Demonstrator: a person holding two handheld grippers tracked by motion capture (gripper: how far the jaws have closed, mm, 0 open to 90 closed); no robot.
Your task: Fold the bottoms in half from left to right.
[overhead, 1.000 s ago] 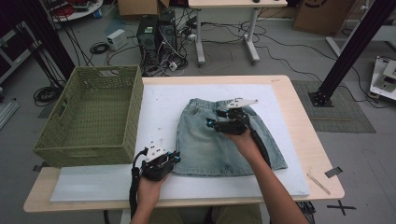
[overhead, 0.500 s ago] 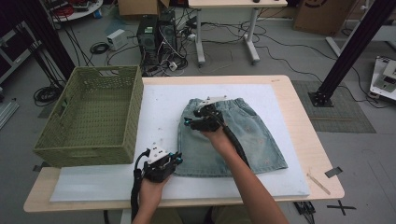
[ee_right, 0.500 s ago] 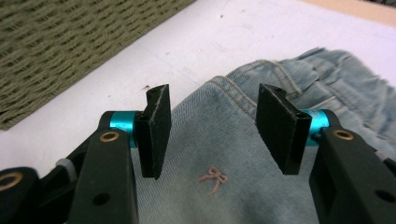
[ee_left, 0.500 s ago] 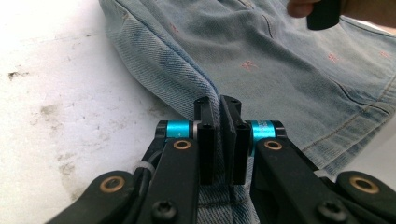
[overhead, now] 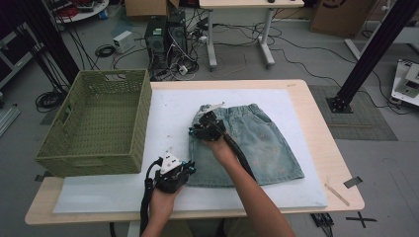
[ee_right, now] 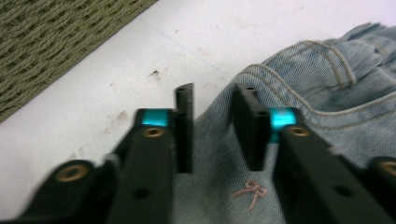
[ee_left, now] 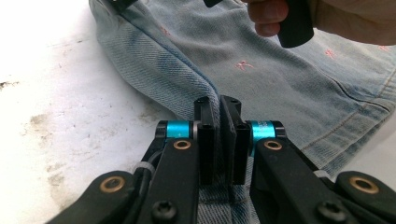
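My left gripper clamps the pale blue denim skirt's hem corner; my right gripper, jaws just closing, straddles its waist-side edge ungripped. Fold not started; green woven basket is empty.

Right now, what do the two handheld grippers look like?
Both are black. The left gripper and right gripper have flat black fingers on cyan collars, with brass pivot bushings and black screws. The left has a white top block. A thick black cable trails from it.

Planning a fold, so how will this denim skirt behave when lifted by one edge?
Probably floppy: the denim skirt already bunches into a ridge where the left gripper pinches its hem. Likely not slippery, given its coarse weave. It should drape, not hold shape.
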